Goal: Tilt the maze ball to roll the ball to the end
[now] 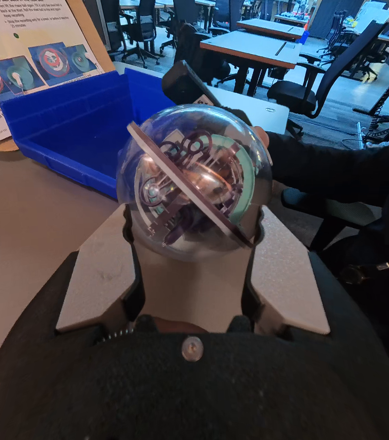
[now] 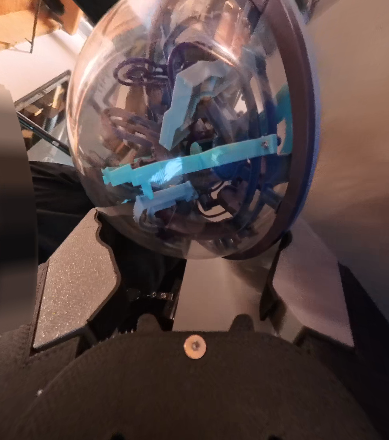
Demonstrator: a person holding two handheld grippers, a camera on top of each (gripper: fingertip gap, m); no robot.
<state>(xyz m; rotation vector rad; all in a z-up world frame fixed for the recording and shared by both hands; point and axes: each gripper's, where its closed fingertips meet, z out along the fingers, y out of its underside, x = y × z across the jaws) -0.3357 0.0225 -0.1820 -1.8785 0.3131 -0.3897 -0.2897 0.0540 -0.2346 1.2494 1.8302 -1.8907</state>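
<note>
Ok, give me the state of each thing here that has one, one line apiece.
maze ball: off the table, tilted, its flat ring running diagonally.
left tool: fingers wide, pressed on both sides of the maze ball's lower half.
right tool: fingers wide, closed on the maze ball from its side.
blue bin: open-topped, nothing visible inside, resting on the table.

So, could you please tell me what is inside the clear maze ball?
Inside the maze ball are teal tracks, pale blue ramps and purple loops. The small ball cannot be made out among them.
</note>
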